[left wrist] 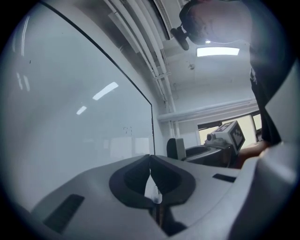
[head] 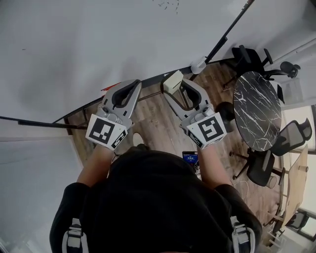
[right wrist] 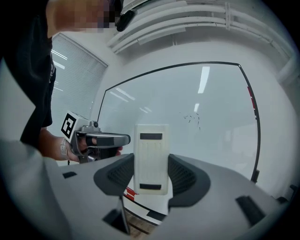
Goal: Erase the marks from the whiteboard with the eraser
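Note:
A large whiteboard (head: 98,44) fills the wall in front of me. Small dark marks (head: 168,4) sit at its top in the head view, and the marks (right wrist: 191,117) show faintly right of centre in the right gripper view. My right gripper (right wrist: 151,173) is shut on a white eraser (right wrist: 151,159), held upright between the jaws and short of the board. The eraser (head: 172,81) sits below the board's lower edge in the head view. My left gripper (left wrist: 150,173) is shut with nothing in it, pointing along the board (left wrist: 70,108).
A round black marble table (head: 256,111) with several black office chairs (head: 291,136) stands at the right on the wooden floor (head: 153,123). A pole with a white head (head: 198,64) leans by the board's lower right corner.

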A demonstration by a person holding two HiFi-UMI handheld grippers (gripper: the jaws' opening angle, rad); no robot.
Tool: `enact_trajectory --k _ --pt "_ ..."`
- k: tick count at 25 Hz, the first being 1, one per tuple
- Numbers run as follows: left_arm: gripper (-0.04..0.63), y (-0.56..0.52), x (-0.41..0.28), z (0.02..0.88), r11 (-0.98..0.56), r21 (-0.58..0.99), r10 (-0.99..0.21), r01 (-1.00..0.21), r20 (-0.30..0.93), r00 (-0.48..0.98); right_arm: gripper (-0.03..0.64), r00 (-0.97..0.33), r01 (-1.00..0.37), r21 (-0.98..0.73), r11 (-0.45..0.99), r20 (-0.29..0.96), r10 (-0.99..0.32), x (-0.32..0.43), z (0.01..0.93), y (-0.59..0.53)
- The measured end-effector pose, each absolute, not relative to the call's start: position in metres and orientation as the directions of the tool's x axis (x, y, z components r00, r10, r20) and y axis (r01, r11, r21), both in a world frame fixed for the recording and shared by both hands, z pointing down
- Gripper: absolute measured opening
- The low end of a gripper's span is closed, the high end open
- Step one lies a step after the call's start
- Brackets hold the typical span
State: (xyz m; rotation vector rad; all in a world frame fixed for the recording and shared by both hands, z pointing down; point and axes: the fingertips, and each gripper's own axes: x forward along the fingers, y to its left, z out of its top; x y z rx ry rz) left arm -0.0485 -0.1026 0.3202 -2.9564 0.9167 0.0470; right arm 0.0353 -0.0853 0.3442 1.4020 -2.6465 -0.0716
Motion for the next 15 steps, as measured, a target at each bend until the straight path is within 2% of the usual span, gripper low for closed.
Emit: enact_trajectory --k 15 --pt "0.005 -0.198 -0.073 0.307 -0.881 -0.036 -0.469 -0.472 -0.079 0.880 0.222 -0.395 -0.902 0.165 0.399 0.057 -0.917 0.022 0.313 -0.197"
